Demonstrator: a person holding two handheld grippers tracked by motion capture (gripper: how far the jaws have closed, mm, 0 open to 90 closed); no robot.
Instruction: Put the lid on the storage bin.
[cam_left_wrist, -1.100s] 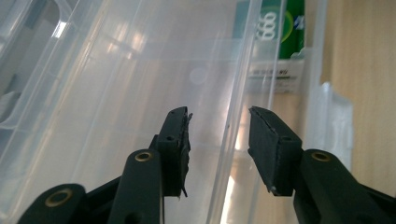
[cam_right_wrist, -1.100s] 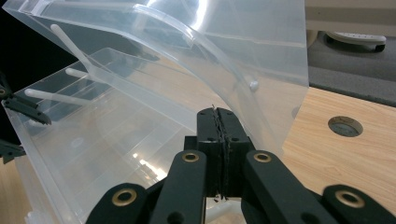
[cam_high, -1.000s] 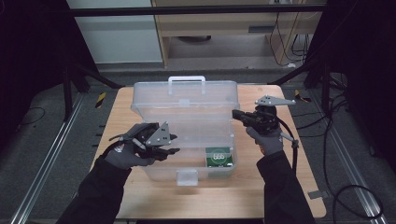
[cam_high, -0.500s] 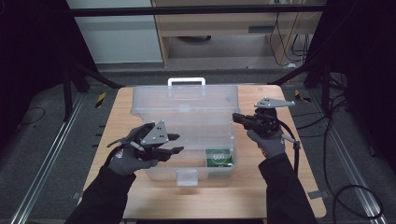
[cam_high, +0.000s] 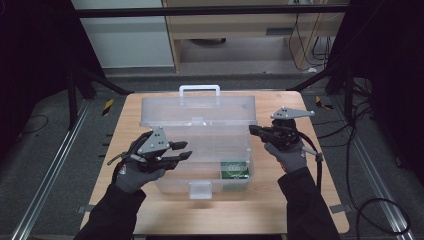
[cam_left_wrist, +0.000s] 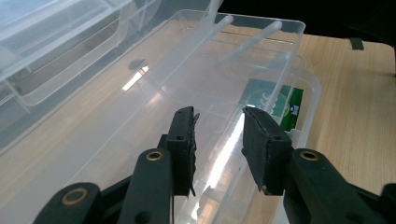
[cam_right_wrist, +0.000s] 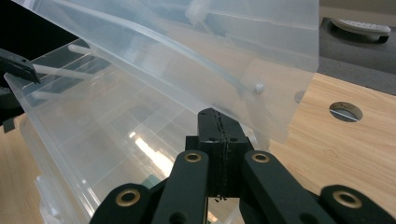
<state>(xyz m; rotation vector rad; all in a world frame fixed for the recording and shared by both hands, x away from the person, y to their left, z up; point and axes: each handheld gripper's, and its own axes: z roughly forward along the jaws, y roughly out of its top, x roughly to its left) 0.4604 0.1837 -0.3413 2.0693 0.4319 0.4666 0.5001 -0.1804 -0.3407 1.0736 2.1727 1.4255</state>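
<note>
The clear plastic toolbox sits mid-table on the wooden table, its lid tipped up toward the far side, handle on top, a green packet in the near right corner of the base. It looks light, thin-walled and slick, likely to flex and slide if pushed; the stiff rim of the lid or the front latch seem the safest places to take hold. The right gripper has its jaws clenched together with nothing between them, tips at the lid's right edge. The left gripper hovers over the base's left side, jaws apart around empty air; they have just been closing, noticeably narrower than a second ago. Both hands otherwise sit about where they were, and the box has not shifted.
</note>
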